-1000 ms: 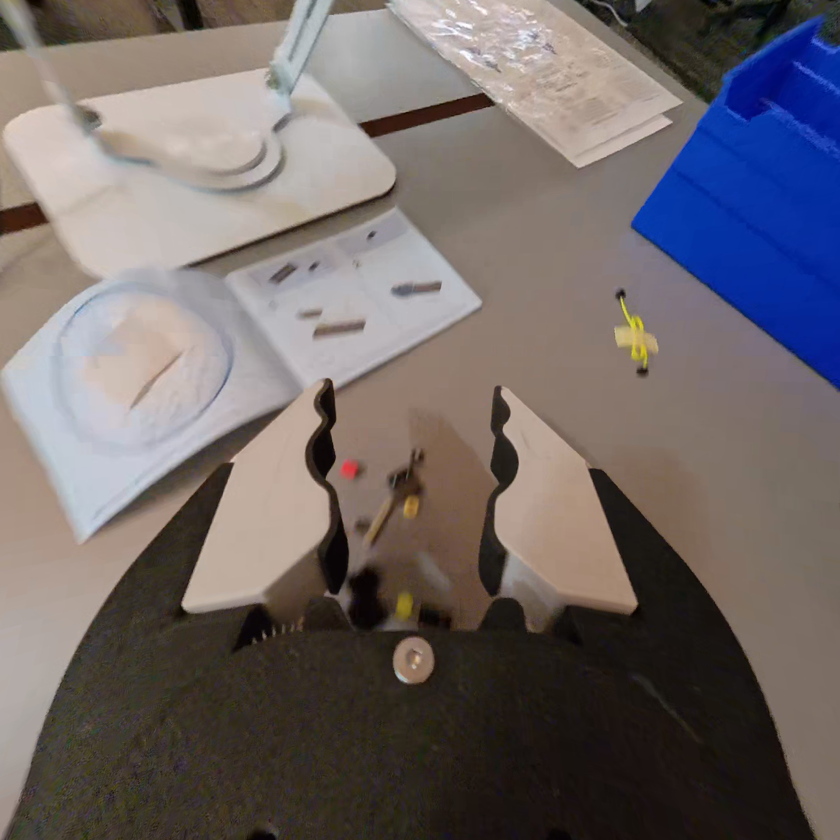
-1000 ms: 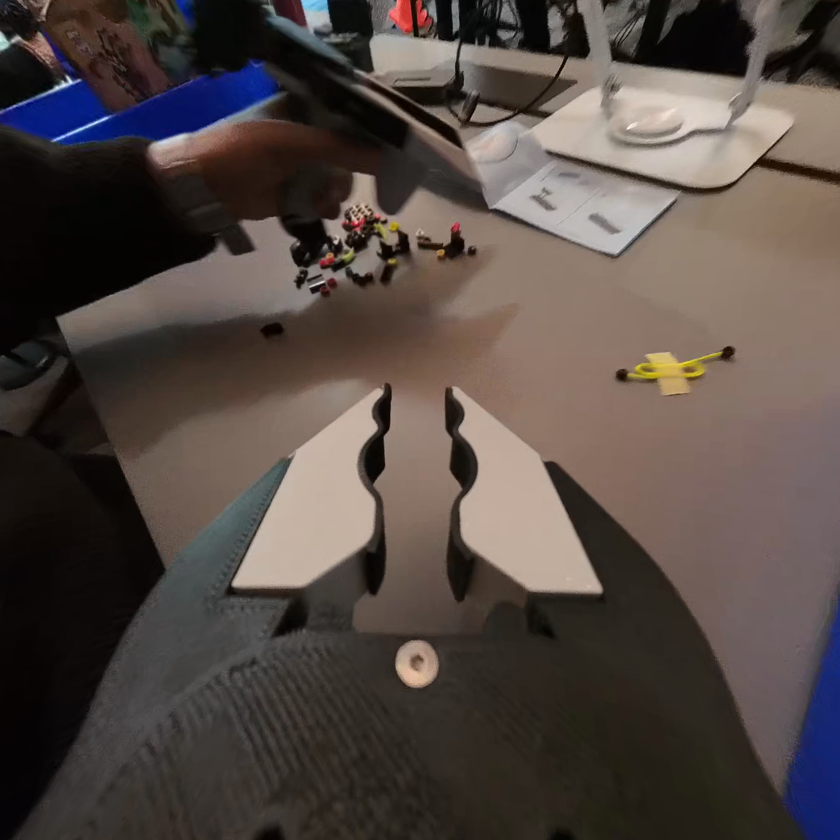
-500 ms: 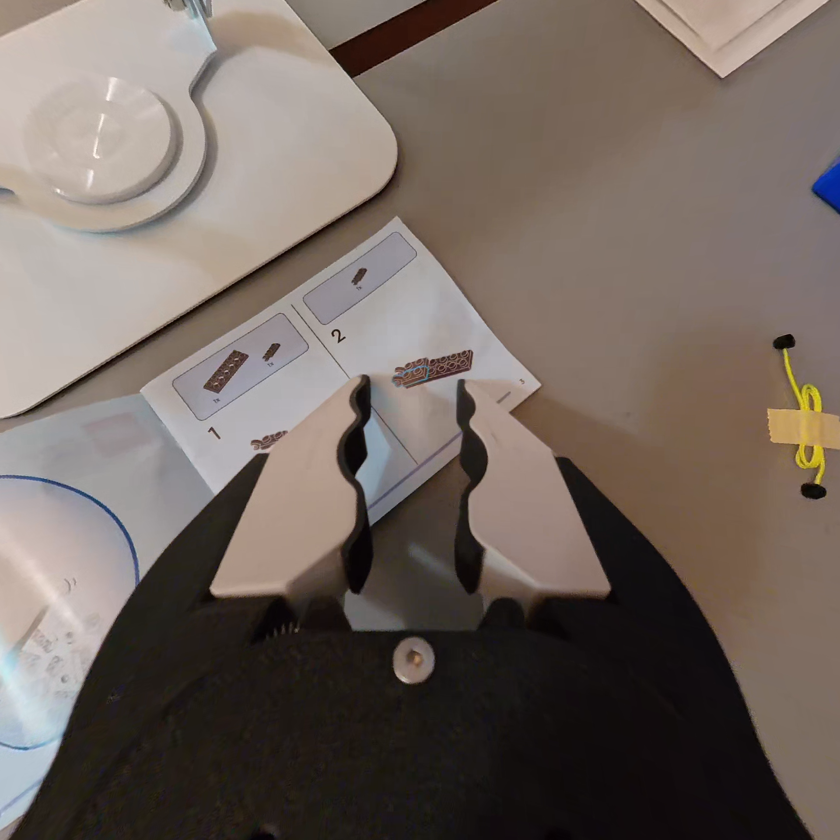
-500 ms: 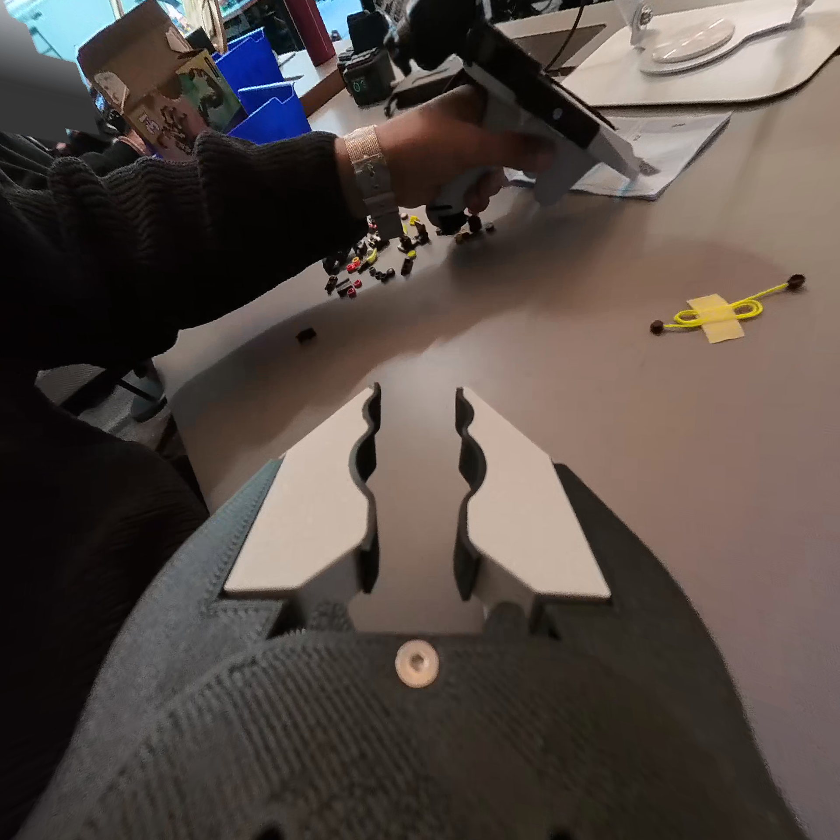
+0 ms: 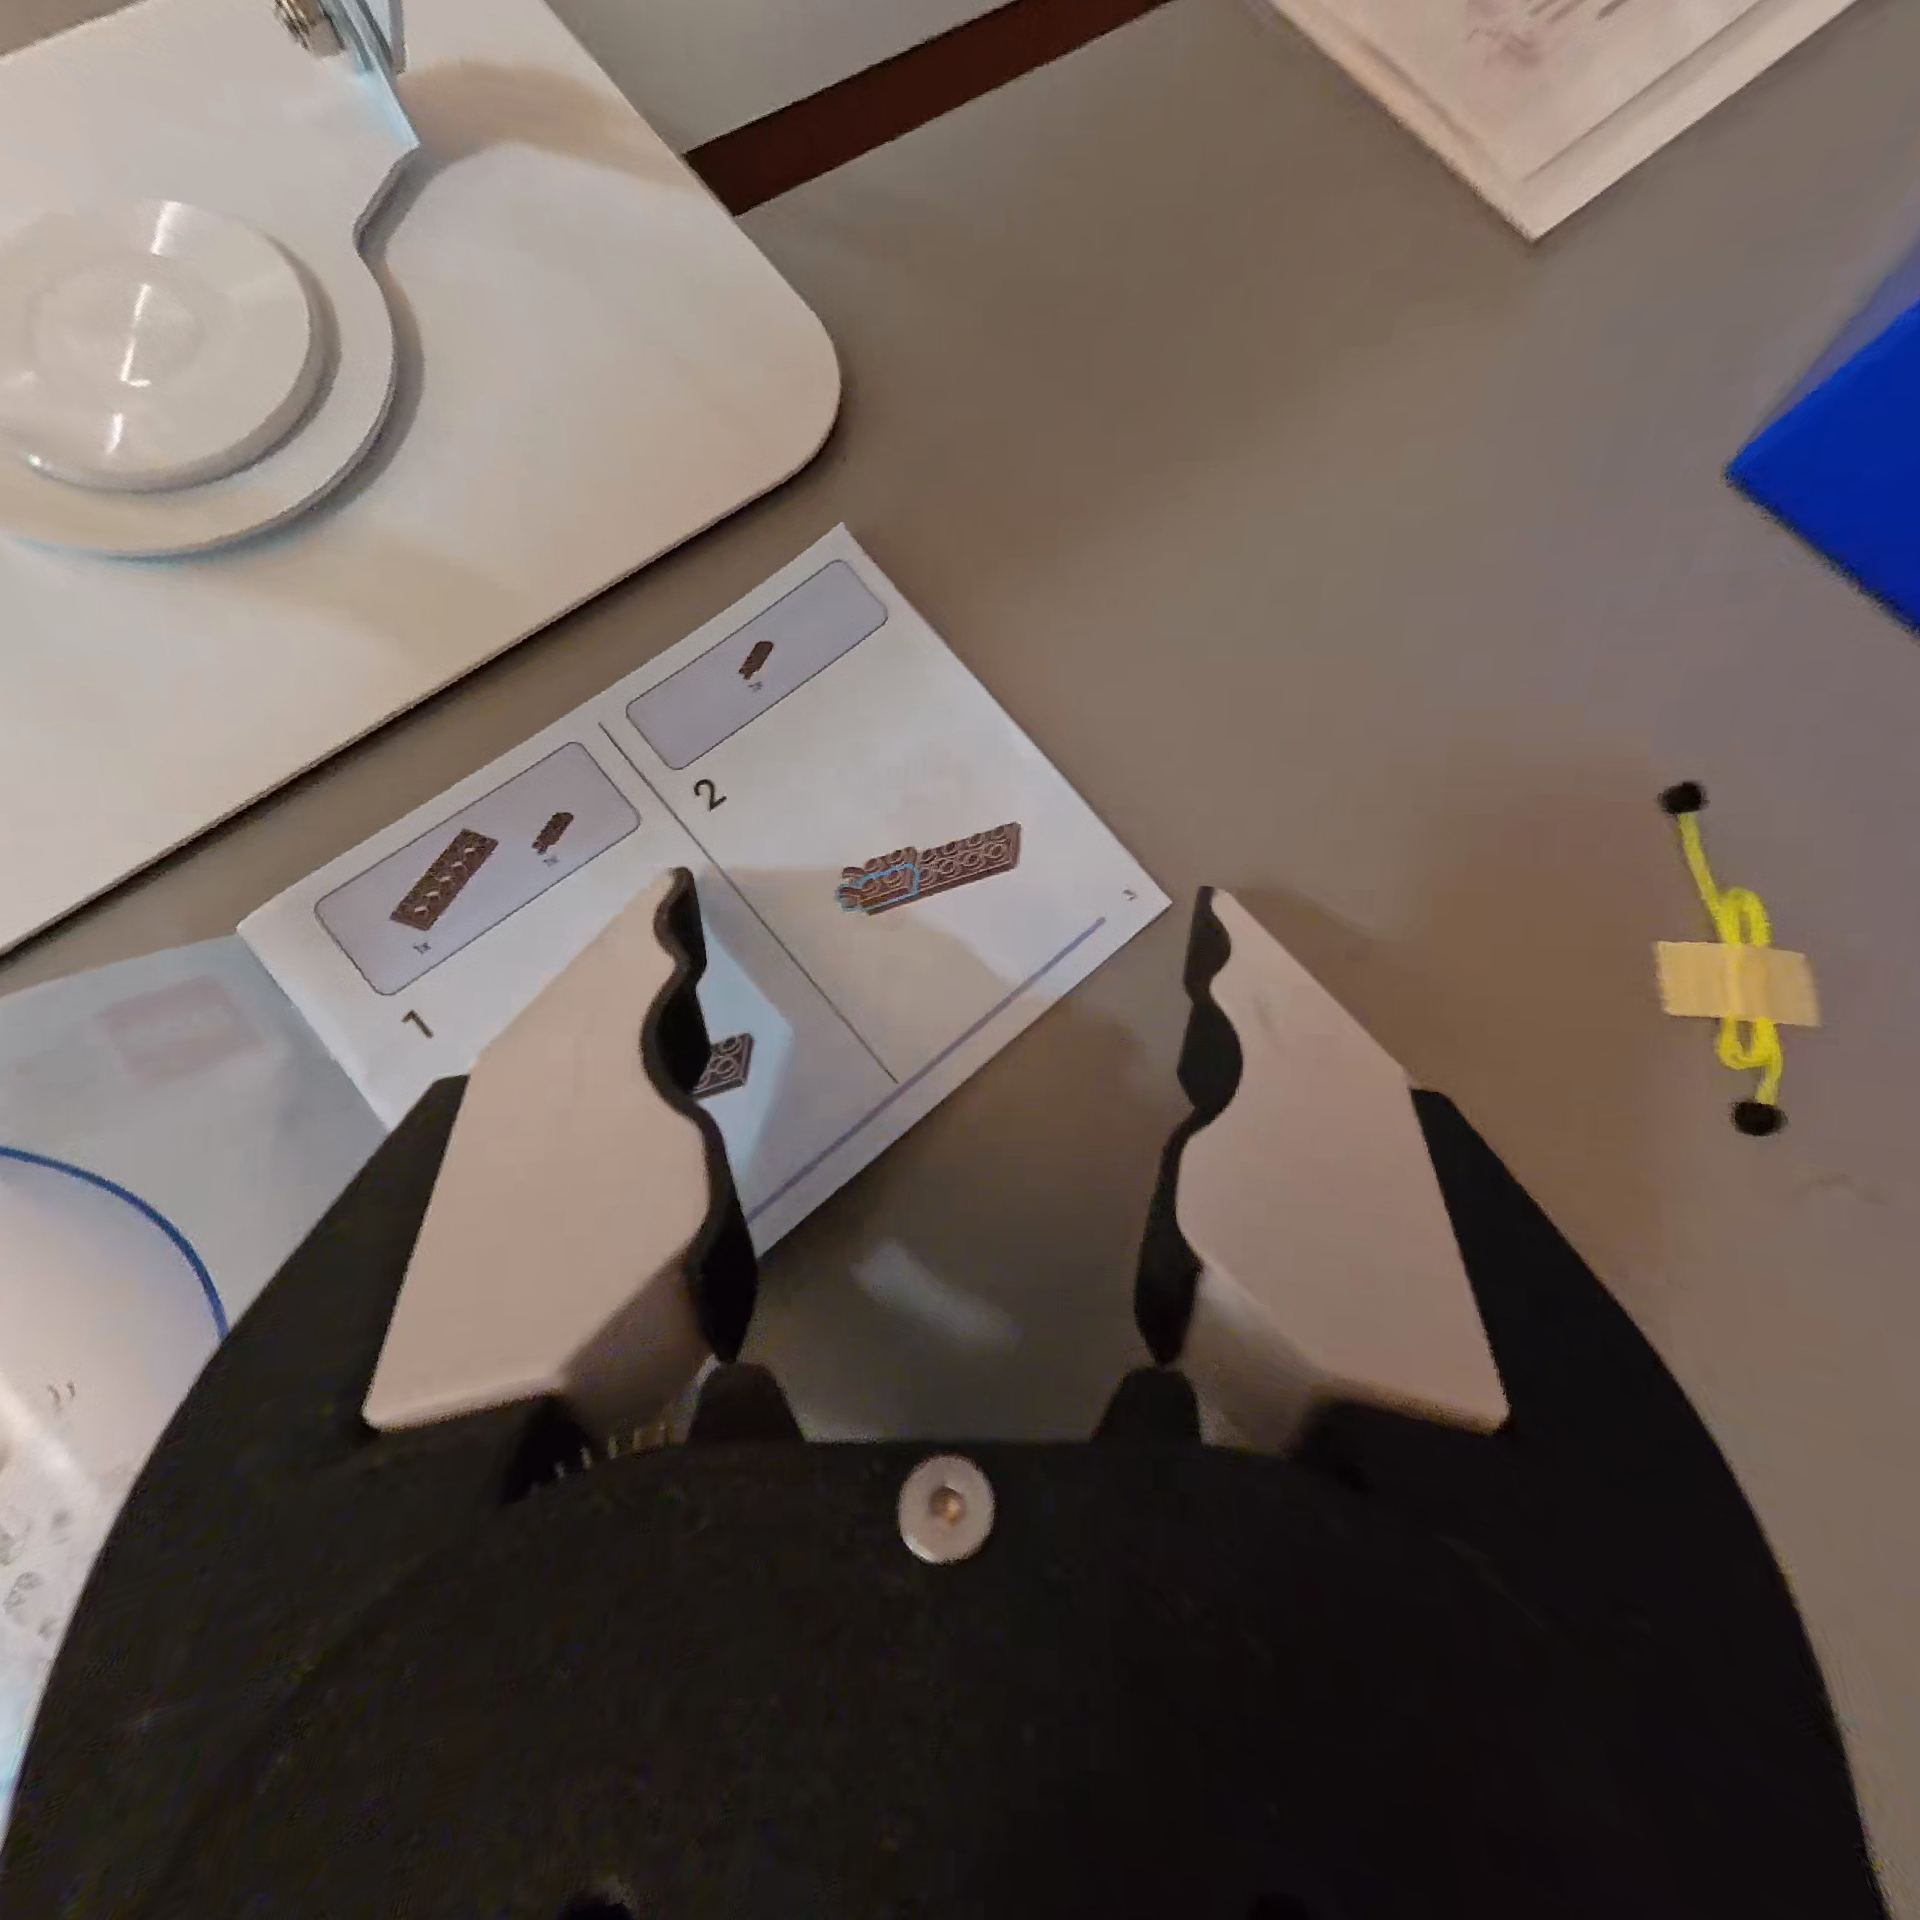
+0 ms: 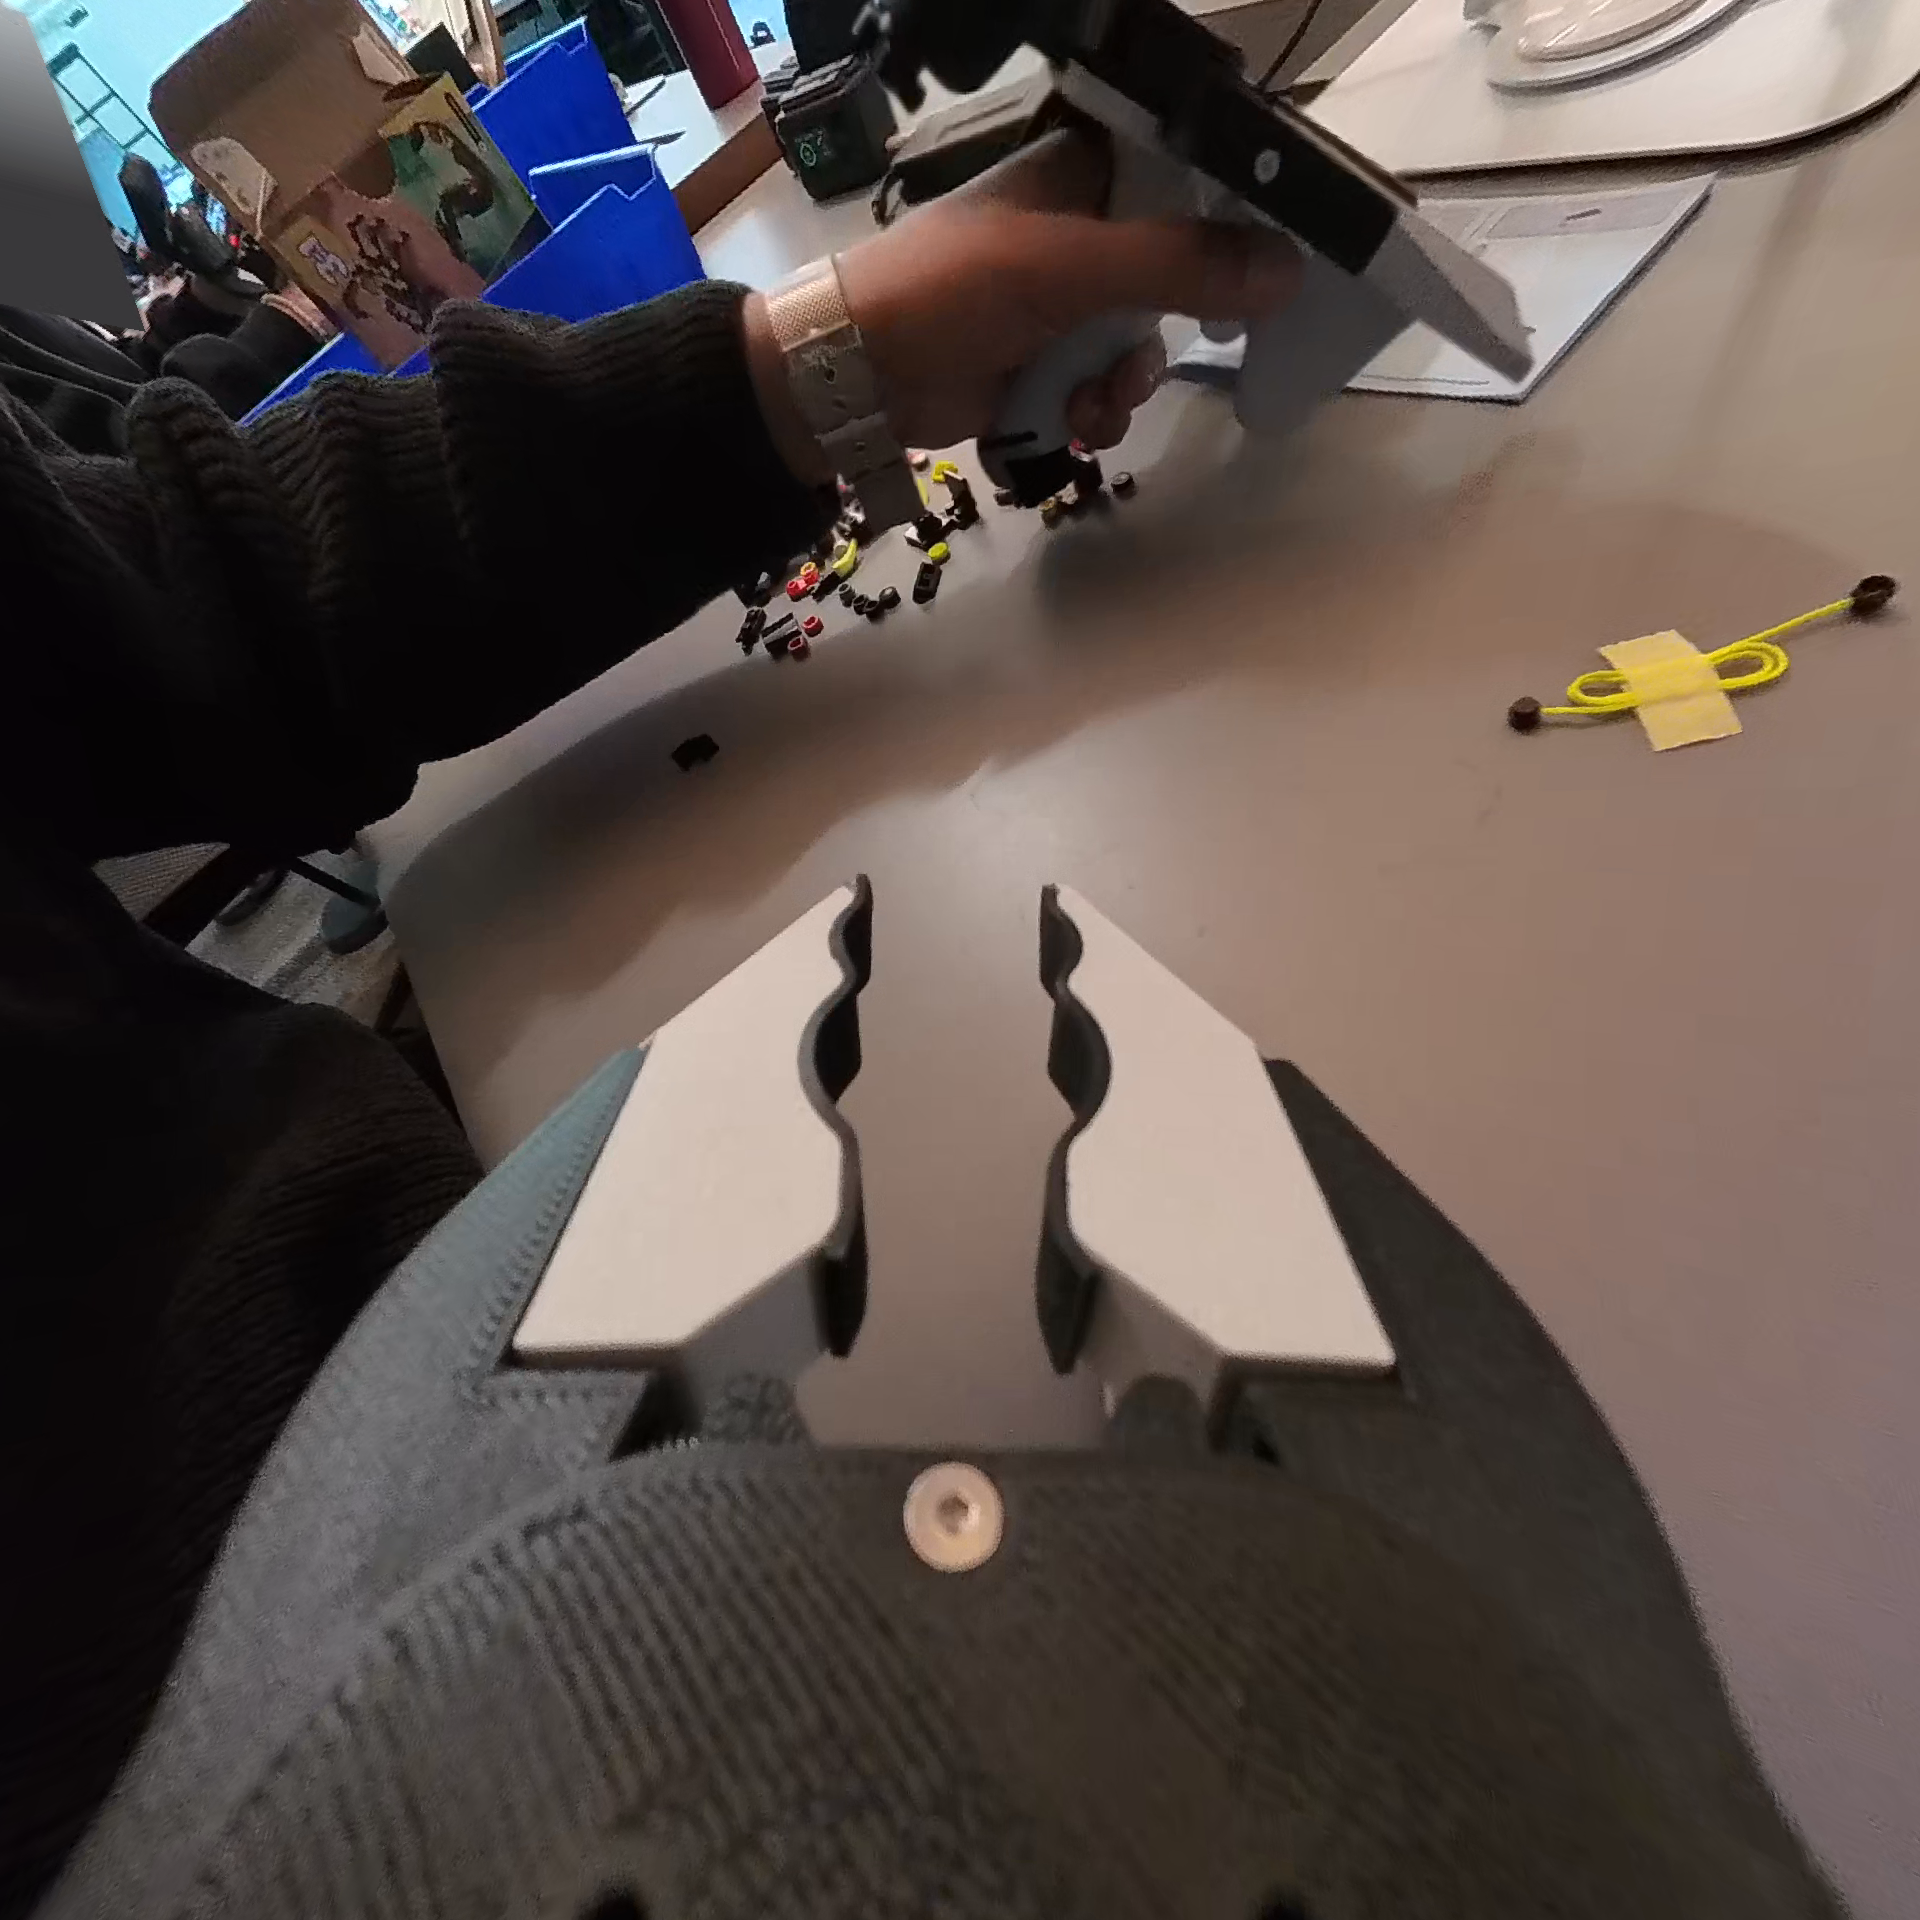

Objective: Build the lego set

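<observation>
My left gripper [image 5: 940, 899] is open wide and empty, its fingers hanging over the near corner of an open instruction booklet [image 5: 914, 790] lying flat on the grey table [image 5: 1299, 520]. The right wrist view shows this same gripper [image 6: 1382, 343] held by a hand above the booklet [image 6: 1558, 249]. My right gripper [image 6: 954, 891] is open with a narrow gap, empty, over bare table near the front edge. A heap of small black, red and yellow bricks [image 6: 883, 561] lies beyond it, under the person's hand, with one black brick [image 6: 694, 750] apart.
A yellow cord with black ends, held down by tape [image 5: 1735, 977], lies to the right and also shows in the right wrist view [image 6: 1673, 686]. A white lamp base [image 5: 416, 364] sits at back left. A blue bin [image 5: 1839, 488] stands at the right edge. Papers [image 5: 1558, 94] lie at the back.
My left gripper moved from over the brick heap to the booklet, narrowed on nothing, then opened wide. My right gripper opened slightly and stayed about where it was.
</observation>
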`<state>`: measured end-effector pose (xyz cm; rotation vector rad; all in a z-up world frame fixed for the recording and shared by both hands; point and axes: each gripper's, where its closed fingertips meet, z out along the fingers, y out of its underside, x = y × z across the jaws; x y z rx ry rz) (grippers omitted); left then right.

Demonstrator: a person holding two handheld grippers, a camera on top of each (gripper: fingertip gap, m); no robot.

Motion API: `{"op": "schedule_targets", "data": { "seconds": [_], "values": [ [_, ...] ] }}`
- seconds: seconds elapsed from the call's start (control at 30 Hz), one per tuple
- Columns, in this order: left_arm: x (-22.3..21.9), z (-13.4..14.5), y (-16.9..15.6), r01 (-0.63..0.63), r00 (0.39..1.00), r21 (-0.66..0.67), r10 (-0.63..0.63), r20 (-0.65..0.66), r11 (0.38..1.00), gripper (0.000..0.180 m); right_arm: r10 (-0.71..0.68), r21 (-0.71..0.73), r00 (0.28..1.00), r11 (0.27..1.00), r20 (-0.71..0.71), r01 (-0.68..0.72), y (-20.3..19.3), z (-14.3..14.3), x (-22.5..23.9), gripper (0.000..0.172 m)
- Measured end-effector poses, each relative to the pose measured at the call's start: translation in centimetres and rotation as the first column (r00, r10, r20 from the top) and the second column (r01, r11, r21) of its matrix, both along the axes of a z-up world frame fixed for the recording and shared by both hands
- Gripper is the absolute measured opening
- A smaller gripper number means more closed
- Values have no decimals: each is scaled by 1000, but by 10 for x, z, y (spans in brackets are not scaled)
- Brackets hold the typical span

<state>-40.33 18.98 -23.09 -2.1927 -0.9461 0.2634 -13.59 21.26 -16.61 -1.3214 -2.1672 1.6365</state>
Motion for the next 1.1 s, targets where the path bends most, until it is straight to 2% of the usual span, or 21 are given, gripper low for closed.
{"op": "schedule_targets", "data": {
  "seconds": [0.07,0.23,0.43,0.6,0.73,0.97,1.03,1.1],
  "values": [
    [-5,-4,-3,-11,999,-48,10,-36,999,81,-1,-7,1000,1000,2,1,1,1,0,31],
    [-3,-3,2,-1,1000,-32,0,-26,999,54,-1,-24,1000,1000,11,2,1,1,0,31],
    [-7,-2,-2,-15,1000,-20,15,-18,1000,37,3,-36,1000,999,19,-2,1,1,0,30],
    [-3,-2,2,11,1000,13,-11,9,1000,8,6,-39,1000,999,30,-5,0,0,1,30],
    [-2,-2,4,21,1000,1,-21,-10,1000,0,8,-41,999,999,39,-7,0,-2,1,30],
    [2,5,9,18,1000,56,-19,6,998,1,6,-50,999,999,41,-4,1,-1,1,30],
    [6,5,13,48,999,49,-48,2,998,47,7,-58,999,998,44,-4,1,-1,1,30],
    [5,2,13,55,998,19,-55,-5,998,69,10,-66,999,998,49,-7,0,-1,1,30]
  ]
}}
